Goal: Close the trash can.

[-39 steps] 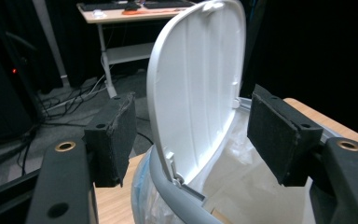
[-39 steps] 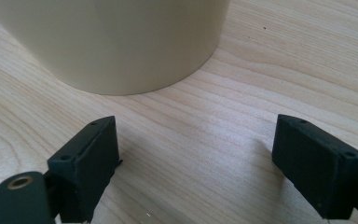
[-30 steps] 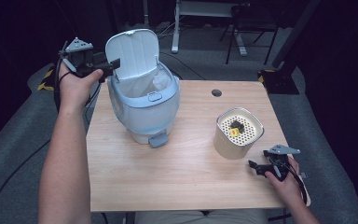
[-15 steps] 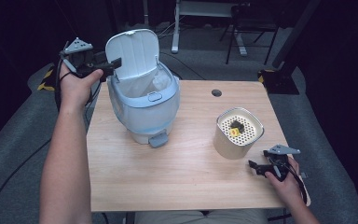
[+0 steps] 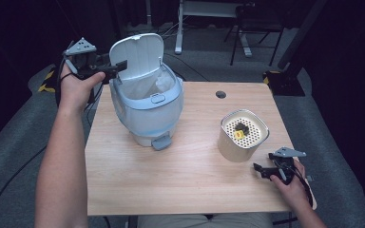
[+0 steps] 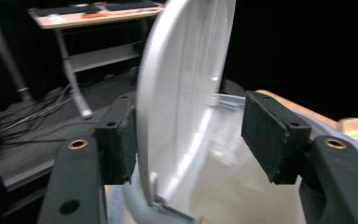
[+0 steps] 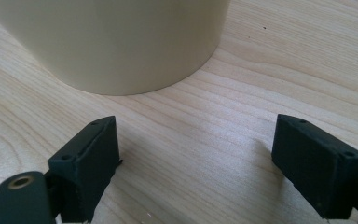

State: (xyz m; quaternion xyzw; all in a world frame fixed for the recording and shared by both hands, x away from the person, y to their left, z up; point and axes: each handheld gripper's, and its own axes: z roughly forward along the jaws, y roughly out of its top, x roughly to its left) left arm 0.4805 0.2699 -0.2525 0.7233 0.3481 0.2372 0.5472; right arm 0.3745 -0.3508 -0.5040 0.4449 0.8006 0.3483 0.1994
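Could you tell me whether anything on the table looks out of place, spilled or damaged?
Nothing stands out. The bin stands upright with its lid raised between the left gripper's closing jaws, and the beige canister stands upright on the table.

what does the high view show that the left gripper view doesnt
High view alone: the whole table, the bin's blue body and pedal, the beige canister with a yellow piece on its perforated top, and the right tongs open beside it.

Left gripper view alone: the left tongs' pads up close, straddling the lid's edge, one pad against it, the other apart; the jaws have just been closing.

Both: the raised white lid, the white liner, and the left tongs.
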